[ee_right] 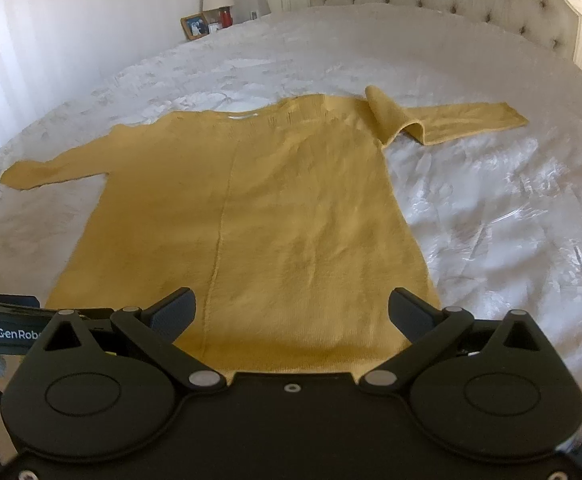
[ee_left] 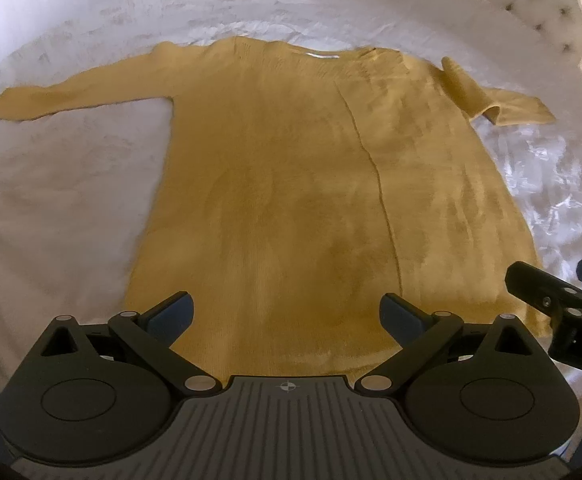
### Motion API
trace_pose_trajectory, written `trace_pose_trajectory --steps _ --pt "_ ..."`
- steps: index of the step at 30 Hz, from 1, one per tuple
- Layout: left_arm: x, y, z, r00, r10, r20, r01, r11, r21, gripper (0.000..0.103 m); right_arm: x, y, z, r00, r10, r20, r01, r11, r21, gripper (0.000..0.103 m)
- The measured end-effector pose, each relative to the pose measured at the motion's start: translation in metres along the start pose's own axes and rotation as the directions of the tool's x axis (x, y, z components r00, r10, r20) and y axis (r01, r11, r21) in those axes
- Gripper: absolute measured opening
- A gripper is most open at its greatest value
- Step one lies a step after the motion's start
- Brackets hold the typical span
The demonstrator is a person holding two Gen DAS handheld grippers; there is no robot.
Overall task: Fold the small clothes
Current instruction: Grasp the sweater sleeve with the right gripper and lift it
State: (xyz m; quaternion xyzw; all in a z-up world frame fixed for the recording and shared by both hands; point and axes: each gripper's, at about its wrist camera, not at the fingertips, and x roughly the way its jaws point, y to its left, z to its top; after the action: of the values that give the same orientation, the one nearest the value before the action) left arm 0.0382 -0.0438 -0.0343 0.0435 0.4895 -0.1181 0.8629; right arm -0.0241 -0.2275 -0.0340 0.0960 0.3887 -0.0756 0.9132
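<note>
Sweater point(ee_left: 291, 184) flat on bed point(ee_left: 59, 208); left gripper point(ee_left: 287, 314) and right gripper point(ee_right: 291, 314) both wide, empty; twisted sleeve point(ee_right: 387, 120) upper right risks lumpy fold.

A mustard-yellow knit sweater point(ee_left: 291, 184) lies flat on the bed, hem nearest, left sleeve point(ee_left: 79, 94) stretched straight out, right sleeve point(ee_right: 443, 120) kinked at the shoulder.
</note>
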Motion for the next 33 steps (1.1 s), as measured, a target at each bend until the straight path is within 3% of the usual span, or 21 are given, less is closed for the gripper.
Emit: trace_pose_trajectory --steps 7,13,17,22,25,30,33 --pt "0.024 0.006 0.019 1.0 0.018 0.003 -0.018 1.0 -0.017 0.101 0.029 -0.018 0.007 0.997 0.058 -0.057 -0.055 0.997 0.045 0.102" --pt "0.053 0.017 0.053 0.998 0.03 0.048 -0.028 0.999 -0.027 0.101 0.065 -0.066 0.033 0.993 0.087 -0.086 -0.079 0.993 0.091 0.102" --pt "0.072 0.022 0.077 0.996 0.01 0.089 -0.006 0.999 -0.044 0.101 0.088 -0.11 0.065 0.999 0.011 -0.053 -0.003 0.989 0.145 0.102" --pt "0.102 0.027 0.11 0.99 -0.068 0.123 0.08 0.992 -0.093 0.101 0.127 -0.17 0.118 0.993 -0.12 -0.016 0.121 0.977 0.174 0.102" --pt "0.12 0.02 0.127 0.99 -0.024 0.138 0.036 0.996 -0.085 0.101 0.156 -0.203 0.149 0.985 -0.17 -0.037 0.174 0.963 0.208 0.102" --pt "0.149 0.004 0.152 0.972 0.077 0.222 -0.072 0.997 -0.032 0.101 0.191 -0.245 0.191 0.964 -0.264 -0.02 0.26 0.93 0.259 0.102" --pt "0.168 0.001 0.163 0.966 0.101 0.239 -0.097 0.995 -0.03 0.101 0.207 -0.266 0.206 0.956 -0.294 -0.011 0.283 0.91 0.303 0.102"
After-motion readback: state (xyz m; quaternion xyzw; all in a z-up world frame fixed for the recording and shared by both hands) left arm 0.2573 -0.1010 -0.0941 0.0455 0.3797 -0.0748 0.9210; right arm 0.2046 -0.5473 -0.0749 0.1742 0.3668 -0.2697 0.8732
